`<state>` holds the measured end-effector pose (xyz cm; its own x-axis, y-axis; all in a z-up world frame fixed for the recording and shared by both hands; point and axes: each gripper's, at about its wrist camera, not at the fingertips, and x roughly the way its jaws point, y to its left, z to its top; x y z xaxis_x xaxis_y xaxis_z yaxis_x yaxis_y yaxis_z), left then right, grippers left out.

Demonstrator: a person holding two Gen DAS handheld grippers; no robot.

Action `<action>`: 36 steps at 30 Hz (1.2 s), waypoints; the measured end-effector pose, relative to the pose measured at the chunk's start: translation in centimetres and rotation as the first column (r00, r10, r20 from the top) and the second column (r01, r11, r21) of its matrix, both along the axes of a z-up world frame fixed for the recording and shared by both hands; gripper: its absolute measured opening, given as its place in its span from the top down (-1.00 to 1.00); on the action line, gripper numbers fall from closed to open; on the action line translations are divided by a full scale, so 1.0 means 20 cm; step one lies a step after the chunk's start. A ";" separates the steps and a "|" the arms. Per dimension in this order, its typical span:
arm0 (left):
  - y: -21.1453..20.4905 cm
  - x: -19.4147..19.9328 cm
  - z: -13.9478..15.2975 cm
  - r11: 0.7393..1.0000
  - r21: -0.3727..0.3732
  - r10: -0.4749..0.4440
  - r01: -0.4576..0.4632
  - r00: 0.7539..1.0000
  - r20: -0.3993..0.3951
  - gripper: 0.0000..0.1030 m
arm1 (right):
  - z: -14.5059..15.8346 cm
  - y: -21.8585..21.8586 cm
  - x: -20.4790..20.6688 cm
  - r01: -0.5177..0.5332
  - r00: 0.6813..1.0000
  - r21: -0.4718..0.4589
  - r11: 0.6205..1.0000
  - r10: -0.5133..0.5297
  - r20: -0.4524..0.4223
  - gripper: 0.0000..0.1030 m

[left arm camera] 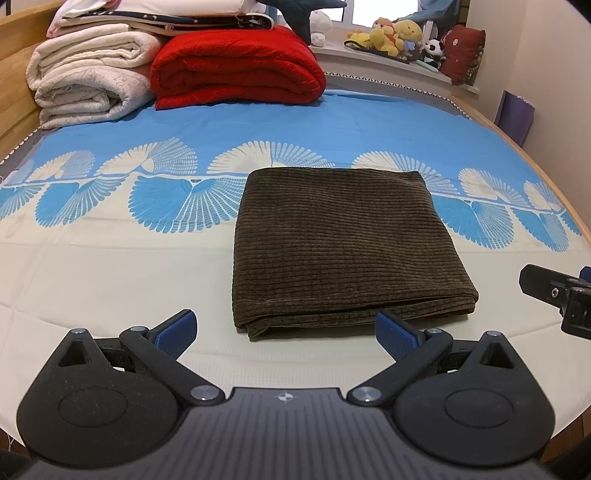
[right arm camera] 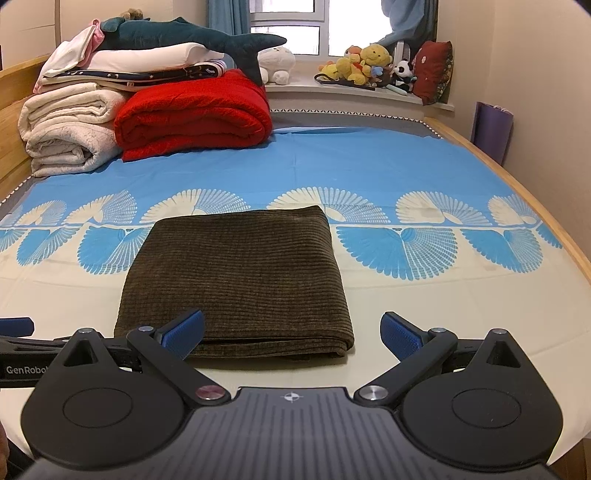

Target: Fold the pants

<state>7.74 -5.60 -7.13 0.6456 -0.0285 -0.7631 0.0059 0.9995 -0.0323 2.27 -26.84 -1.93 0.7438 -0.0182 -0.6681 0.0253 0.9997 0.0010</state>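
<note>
Left tongs [left arm camera: 284, 328] spread wide, blue pads [left arm camera: 177, 328] apart, gripping nothing, held low over the cream part of the bedsheet [left arm camera: 110, 266]. Right tongs [right arm camera: 291, 330] likewise released, empty, just short of the near edge of the pants [right arm camera: 236, 273]. Brown corduroy pants folded into a compact rectangle, layered edges toward the cameras, lying flat mid-bed across the cream area and the blue fan-pattern band. Beyond: plain blue sheet. Far left at the head: folded red blanket [right arm camera: 192, 110] beside a stack of white blankets [right arm camera: 66, 125], more folded bedding and a plush shark [right arm camera: 184, 35] on top. Farthest: windowsill with stuffed toys [right arm camera: 365, 62] and a red cushion [right arm camera: 434, 70].
</note>
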 end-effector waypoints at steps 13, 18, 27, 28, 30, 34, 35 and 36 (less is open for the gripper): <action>0.00 -0.01 0.00 1.000 -0.002 -0.004 0.004 1.000 0.006 -0.99 | -0.01 0.00 0.00 -0.005 1.000 0.000 1.000 0.005 0.002 -0.96; 0.00 -0.01 0.00 1.000 -0.004 -0.006 0.006 1.000 0.006 -0.99 | -0.01 0.00 0.00 -0.004 1.000 0.000 1.000 0.004 0.002 -0.96; 0.01 -0.01 0.01 1.000 -0.006 -0.012 0.013 1.000 0.010 -0.99 | -0.01 0.00 0.00 -0.004 1.000 0.000 1.000 0.004 0.002 -0.96; 0.01 -0.01 0.01 1.000 -0.005 -0.013 0.013 1.000 0.011 -0.99 | -0.01 0.00 0.00 -0.004 1.000 0.000 1.000 0.004 0.002 -0.96; 0.01 -0.01 0.01 1.000 -0.004 -0.016 0.016 1.000 0.009 -0.99 | -0.01 0.00 0.00 -0.005 1.000 0.000 1.000 0.005 0.002 -0.96; 0.00 -0.01 0.01 1.000 -0.003 -0.022 0.022 1.000 0.015 -0.99 | -0.01 0.01 0.00 -0.004 1.000 0.001 1.000 0.004 0.002 -0.96; 0.00 -0.01 0.01 1.000 -0.004 -0.022 0.022 1.000 0.015 -0.99 | -0.01 0.01 0.00 -0.005 1.000 0.001 1.000 0.005 0.002 -0.96; 0.00 -0.01 0.01 1.000 -0.005 -0.021 0.022 1.000 0.014 -0.99 | -0.01 0.00 0.00 -0.006 1.000 0.000 1.000 0.006 0.003 -0.96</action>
<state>7.57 -5.52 -7.00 0.6555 -0.0466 -0.7537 0.0279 0.9989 -0.0375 2.26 -26.77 -2.10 0.7456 -0.0137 -0.6662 0.0197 0.9998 0.0015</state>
